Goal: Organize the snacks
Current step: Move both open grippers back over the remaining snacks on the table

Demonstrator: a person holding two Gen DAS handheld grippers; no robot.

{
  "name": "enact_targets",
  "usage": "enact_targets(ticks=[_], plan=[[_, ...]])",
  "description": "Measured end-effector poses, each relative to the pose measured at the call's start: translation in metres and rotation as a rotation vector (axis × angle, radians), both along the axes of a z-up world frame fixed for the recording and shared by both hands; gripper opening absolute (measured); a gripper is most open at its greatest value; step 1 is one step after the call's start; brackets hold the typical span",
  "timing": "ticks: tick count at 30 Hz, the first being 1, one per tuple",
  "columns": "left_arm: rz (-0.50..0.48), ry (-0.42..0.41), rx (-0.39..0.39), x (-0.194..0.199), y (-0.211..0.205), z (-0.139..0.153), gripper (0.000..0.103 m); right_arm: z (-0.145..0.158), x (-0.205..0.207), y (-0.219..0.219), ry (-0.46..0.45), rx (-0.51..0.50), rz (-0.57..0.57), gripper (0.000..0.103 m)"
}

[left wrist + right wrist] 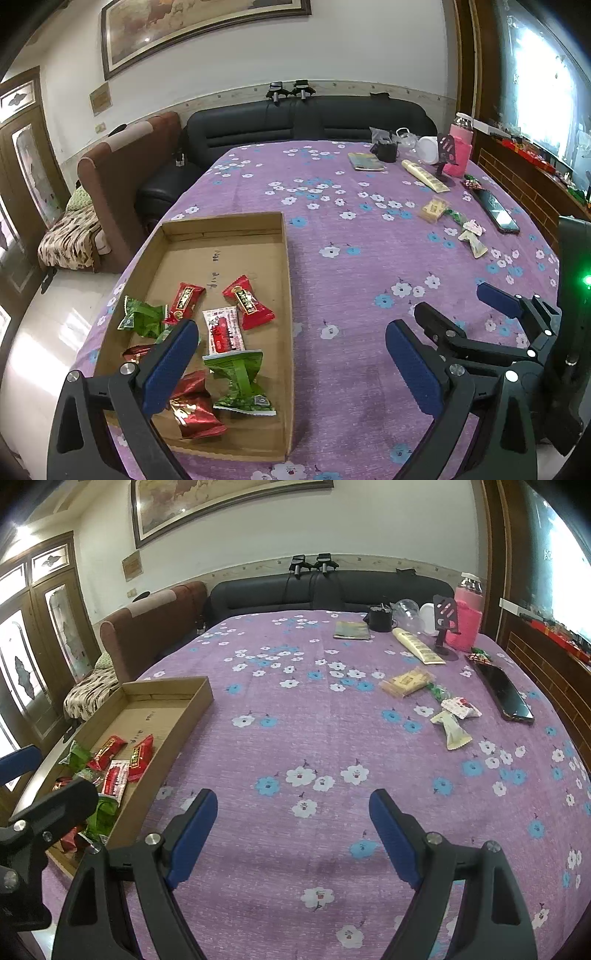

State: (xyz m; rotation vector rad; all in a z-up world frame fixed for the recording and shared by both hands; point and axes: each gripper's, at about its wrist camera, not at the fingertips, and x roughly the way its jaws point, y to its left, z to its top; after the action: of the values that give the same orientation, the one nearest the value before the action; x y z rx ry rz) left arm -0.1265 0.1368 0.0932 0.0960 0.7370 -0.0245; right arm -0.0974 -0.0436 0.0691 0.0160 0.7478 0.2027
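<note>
Both tools stand released with nothing between their pads, the left gripper (291, 343) above the cardboard tray (286, 280) holding the sorted snacks (247, 308) at its 9 o'clock, the right gripper (293, 819) over bare purple tablecloth (295, 709), four loose snacks (406, 681) lying toward its 1 o'clock.

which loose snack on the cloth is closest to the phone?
The white-and-red wrapped snack, just left of the phone; the pale green packet and yellow packet lie farther off.

Red and green snacks (221, 332) lie in the cardboard tray (288, 295) on the purple tablecloth (351, 240).
</note>
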Motion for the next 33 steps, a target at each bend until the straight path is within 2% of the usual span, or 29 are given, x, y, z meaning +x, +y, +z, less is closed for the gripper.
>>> enact_targets(ticks=[12,21,33], plan=[[-0.027,0.020,0.020,0.005,-0.014,-0.001,0.102,-0.004,0.003,-0.027,0.018,0.017,-0.054,0.084],[-0.043,0.016,0.098,0.013,-0.035,0.002,0.102,-0.004,0.007,-0.062,0.029,0.036,-0.119,0.083],[-0.092,0.057,0.161,0.022,-0.062,-0.006,0.102,-0.003,0.012,-0.114,0.044,0.050,-0.221,0.083]])
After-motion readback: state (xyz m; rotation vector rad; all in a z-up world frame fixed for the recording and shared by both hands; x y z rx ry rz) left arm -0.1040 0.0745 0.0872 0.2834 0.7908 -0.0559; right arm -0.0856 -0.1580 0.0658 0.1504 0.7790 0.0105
